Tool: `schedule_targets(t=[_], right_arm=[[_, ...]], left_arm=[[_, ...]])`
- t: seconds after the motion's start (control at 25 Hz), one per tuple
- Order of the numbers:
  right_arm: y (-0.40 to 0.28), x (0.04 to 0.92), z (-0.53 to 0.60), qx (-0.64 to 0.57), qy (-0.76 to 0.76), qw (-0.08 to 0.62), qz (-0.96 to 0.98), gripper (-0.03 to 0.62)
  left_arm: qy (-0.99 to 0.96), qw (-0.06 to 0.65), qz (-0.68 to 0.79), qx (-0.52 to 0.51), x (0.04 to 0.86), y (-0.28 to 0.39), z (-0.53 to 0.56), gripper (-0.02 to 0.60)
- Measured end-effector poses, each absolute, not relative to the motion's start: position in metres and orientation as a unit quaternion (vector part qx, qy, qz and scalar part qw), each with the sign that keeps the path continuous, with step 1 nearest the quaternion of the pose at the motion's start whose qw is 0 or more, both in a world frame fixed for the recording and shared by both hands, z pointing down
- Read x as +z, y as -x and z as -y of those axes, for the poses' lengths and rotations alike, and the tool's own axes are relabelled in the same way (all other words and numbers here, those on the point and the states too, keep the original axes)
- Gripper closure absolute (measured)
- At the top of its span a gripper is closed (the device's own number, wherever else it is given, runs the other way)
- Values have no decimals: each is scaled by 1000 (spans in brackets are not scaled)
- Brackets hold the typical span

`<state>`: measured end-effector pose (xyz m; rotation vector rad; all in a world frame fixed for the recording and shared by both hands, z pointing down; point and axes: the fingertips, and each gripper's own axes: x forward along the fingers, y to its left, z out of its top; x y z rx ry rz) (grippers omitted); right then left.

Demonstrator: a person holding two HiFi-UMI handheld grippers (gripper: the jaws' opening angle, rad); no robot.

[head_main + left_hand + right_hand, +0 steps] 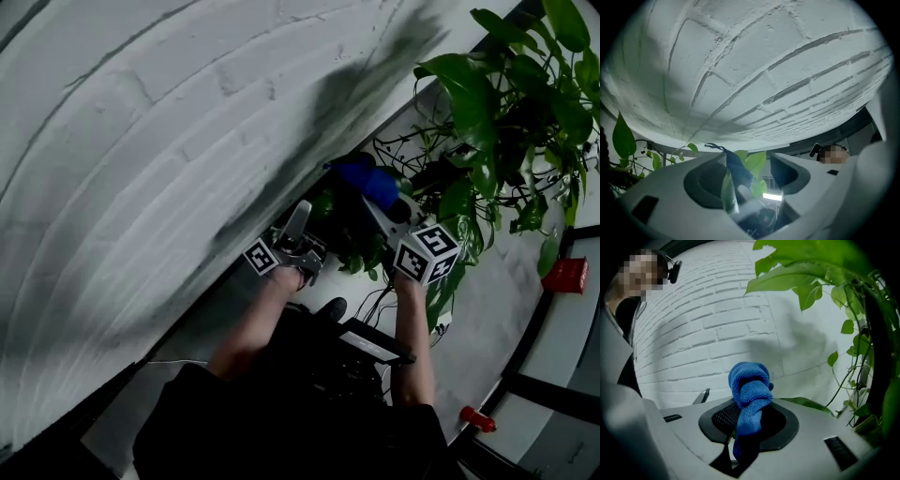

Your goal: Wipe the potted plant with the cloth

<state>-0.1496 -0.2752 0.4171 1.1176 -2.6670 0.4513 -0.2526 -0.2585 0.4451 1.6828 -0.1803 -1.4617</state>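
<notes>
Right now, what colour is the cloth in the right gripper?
Blue. The cloth shows best in the right gripper view.

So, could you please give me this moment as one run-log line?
left claw: open, leaf between jaws | right claw: shut on blue cloth | potted plant: ahead, by brick wall

We see a white-painted brick wall point(141, 141) filling the left of the head view, with a broad shadow across it. At the right edge sits a red block point(565, 276). Lower down, a smaller red piece point(477, 419) lies at the rim of the pale surface point(506, 309), beside black bars point(553, 392).
</notes>
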Motion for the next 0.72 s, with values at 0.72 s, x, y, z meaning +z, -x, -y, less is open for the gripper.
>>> schedule_targets(t=[0.72], right_arm=[[222,462,230,113,-303,191,927,474]], left_arm=[[-681,440,74,-581,450,270,249,282]])
